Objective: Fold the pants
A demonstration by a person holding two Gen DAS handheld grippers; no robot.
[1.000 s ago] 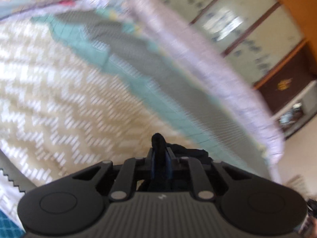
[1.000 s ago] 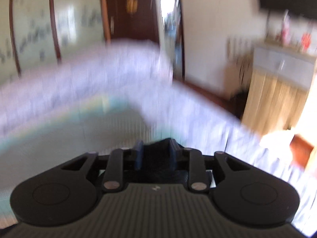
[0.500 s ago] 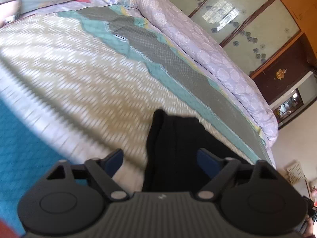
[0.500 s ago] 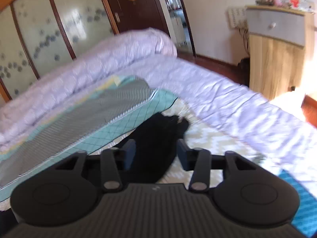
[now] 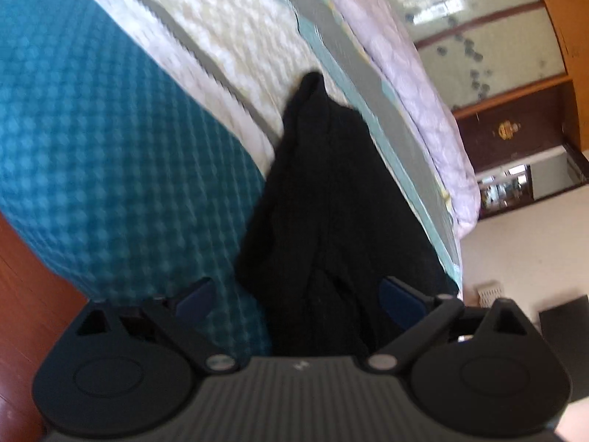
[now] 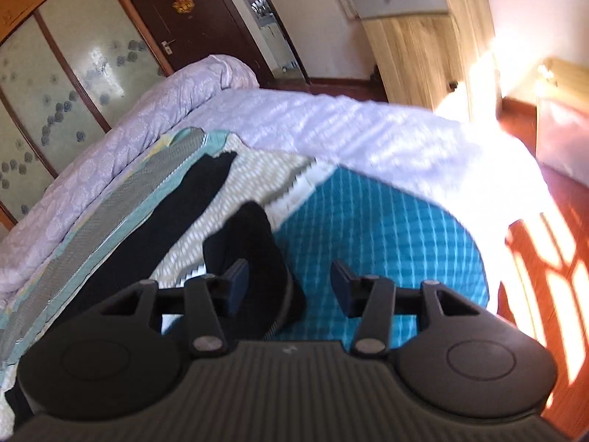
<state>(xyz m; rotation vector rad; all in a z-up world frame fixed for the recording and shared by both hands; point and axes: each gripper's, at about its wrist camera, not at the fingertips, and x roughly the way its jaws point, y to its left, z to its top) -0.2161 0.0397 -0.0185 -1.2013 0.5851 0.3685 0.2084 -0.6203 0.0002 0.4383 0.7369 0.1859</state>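
Observation:
The black pants [image 5: 331, 199] lie on the bed, stretching away from me over the cream zigzag cover toward the teal-grey strip. My left gripper [image 5: 294, 298] is open, its jaws wide apart on either side of the near end of the pants, holding nothing. In the right wrist view the pants [image 6: 184, 213] run along the bed, with a folded-over end [image 6: 254, 258] near the left finger. My right gripper [image 6: 289, 287] is open and empty above the blue cover.
The bed has a blue checked cover [image 6: 386, 243] at the near edge and a rolled lilac quilt [image 6: 147, 110] along the far side. Red wooden floor [image 6: 552, 258], a wooden cabinet [image 6: 416, 37], a dark door [image 6: 191, 11] and glass wardrobe doors [image 5: 471, 25] surround it.
Both grippers were shut on the pants one second ago, then opened and let them drop on the bed. Both have since pulled back toward the bed's near edge.

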